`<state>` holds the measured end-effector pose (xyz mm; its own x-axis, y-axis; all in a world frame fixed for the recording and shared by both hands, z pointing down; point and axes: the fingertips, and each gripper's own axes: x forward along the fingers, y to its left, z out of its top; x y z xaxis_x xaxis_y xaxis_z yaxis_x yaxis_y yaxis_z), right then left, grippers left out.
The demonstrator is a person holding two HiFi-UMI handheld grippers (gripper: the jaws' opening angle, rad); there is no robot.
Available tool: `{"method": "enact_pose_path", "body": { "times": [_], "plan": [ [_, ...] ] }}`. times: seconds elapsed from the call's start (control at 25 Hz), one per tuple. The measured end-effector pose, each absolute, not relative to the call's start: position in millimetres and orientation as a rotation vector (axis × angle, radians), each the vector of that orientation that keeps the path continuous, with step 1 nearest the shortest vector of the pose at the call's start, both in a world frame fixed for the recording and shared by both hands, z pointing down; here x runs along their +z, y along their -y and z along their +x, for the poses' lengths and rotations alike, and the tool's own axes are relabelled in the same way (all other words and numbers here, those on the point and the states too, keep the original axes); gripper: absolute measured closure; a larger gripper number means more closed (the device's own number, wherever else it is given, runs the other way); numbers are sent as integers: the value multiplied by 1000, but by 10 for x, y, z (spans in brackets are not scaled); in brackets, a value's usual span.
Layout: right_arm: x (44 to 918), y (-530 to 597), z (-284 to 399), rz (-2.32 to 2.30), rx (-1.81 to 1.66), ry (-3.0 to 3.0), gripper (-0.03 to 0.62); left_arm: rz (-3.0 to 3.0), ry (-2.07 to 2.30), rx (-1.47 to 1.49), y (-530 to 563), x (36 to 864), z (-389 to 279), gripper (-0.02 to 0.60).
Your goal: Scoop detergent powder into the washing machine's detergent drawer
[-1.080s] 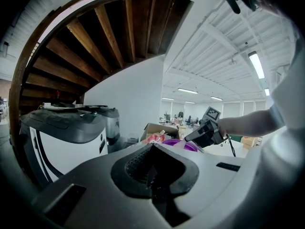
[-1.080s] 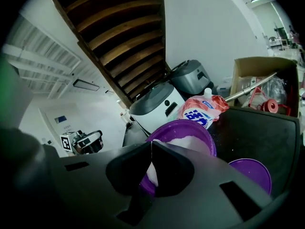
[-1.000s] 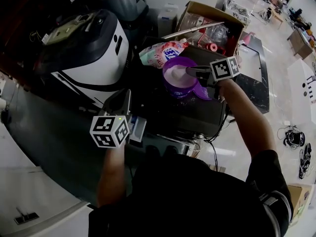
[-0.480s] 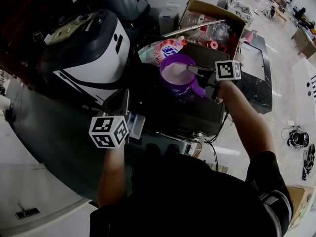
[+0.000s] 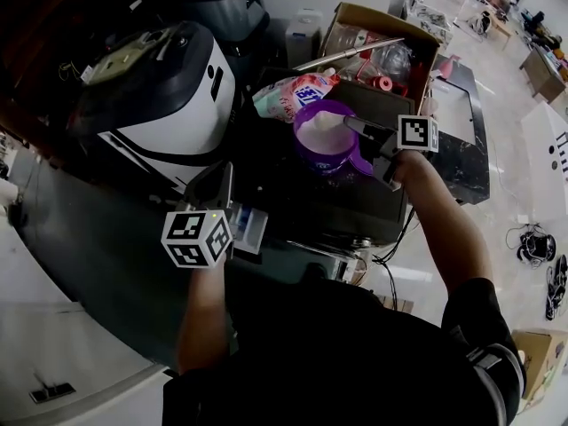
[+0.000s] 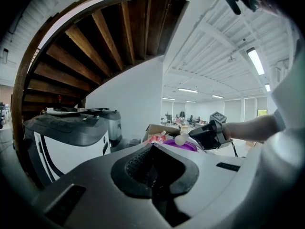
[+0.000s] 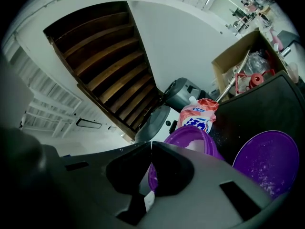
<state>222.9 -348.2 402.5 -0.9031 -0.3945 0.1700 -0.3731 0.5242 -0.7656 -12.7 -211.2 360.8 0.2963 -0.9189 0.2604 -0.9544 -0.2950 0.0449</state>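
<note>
A purple tub [image 5: 318,155] of white detergent powder stands on the black washing machine top [image 5: 342,204]. My right gripper [image 5: 351,125] is shut on the handle of a small scoop [image 5: 326,121], which is heaped with white powder and hangs just above the tub. The left gripper view shows the loaded scoop [image 6: 180,139] in front of the right gripper [image 6: 204,136]. In the right gripper view the tub [image 7: 191,136] lies just beyond the shut jaws. My left gripper [image 5: 222,178] points upward with its jaws shut and empty, beside the pulled-out light detergent drawer [image 5: 252,228].
The tub's purple lid [image 5: 362,164] lies to its right. A pink detergent bag [image 5: 291,92] lies behind the tub. A cardboard box [image 5: 383,27] of clutter sits at the back. A white-and-grey appliance [image 5: 169,87] stands to the left.
My right gripper has lifted the scoop out of the powder, now heaped, to just above the tub's rim. The left gripper has hardly moved.
</note>
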Motion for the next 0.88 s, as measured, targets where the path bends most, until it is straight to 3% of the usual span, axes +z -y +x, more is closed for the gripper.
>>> {"method": "enact_pose_path", "body": {
  "times": [0.4,0.88],
  "plan": [
    [3840,3303,1844,-821,-1313,-2603,575,2457,1635,282,2136,3628,-722,574],
    [3608,2770,824,-748,-1272,-2532,574,2535,1505,283,2019,3713,-1518,574]
  ]
}}
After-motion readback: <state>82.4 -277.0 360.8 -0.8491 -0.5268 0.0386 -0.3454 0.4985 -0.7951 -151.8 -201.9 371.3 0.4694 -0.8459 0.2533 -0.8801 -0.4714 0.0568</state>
